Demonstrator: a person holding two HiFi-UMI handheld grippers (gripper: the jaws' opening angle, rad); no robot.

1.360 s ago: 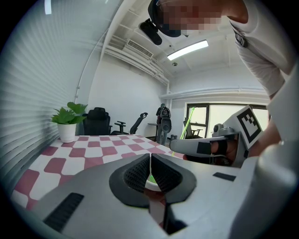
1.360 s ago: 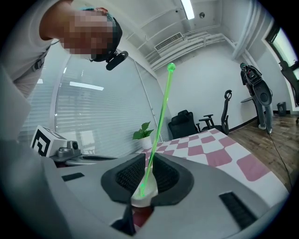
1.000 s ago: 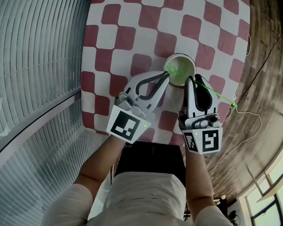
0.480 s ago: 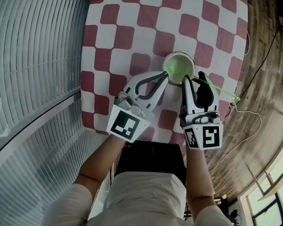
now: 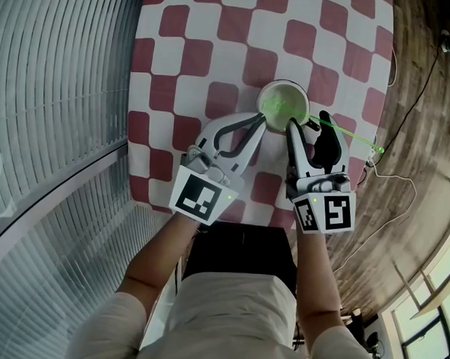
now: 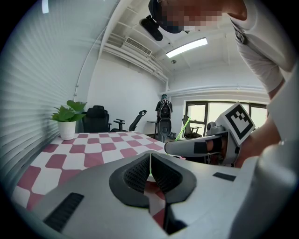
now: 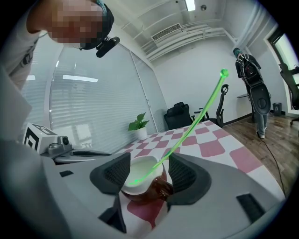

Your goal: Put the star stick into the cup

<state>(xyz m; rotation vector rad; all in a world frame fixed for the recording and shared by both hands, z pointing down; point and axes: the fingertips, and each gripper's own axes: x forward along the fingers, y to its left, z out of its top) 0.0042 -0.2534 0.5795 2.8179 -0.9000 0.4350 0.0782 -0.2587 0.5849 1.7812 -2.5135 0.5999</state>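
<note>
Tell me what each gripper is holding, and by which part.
The left gripper pinches the cup by its rim. The right gripper holds nothing: its jaws are opening, and the stick leans free in the cup between them.

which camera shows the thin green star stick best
Right gripper view: the thin green star stick runs whole from its end inside the white cup up to the far tip. Head view shows it as a faint line; left gripper view only a short piece.

grey left tool [image 5: 266,123], grey right tool [image 5: 308,121]
</note>
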